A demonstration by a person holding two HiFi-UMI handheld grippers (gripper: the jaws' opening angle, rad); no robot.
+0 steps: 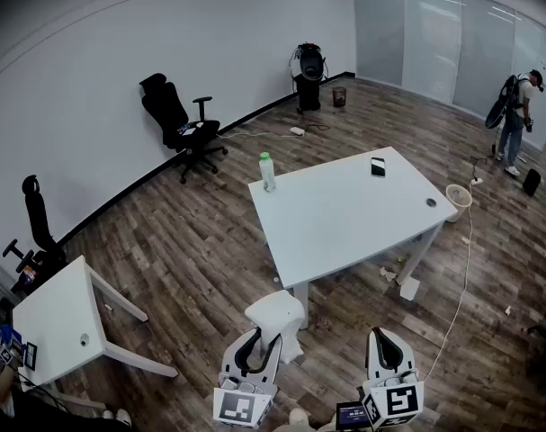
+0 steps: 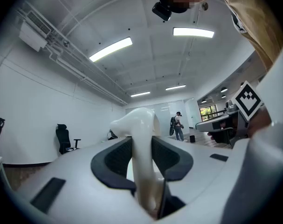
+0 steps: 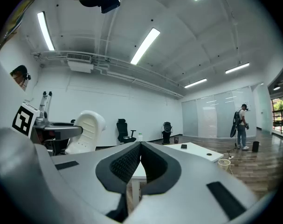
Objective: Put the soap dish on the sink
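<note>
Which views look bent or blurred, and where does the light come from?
Head view: bent at the edges, table sharp. Left gripper view: the near soap dish looks soft; ceiling lamps give the light. Right gripper view: dark round corners, lamps bright.

White hand-held grippers, black pads, marker cubes

We are in an office: white desks, black swivel chairs along the far wall, wood-plank floor, glass partitions far right, strip lights overhead
</note>
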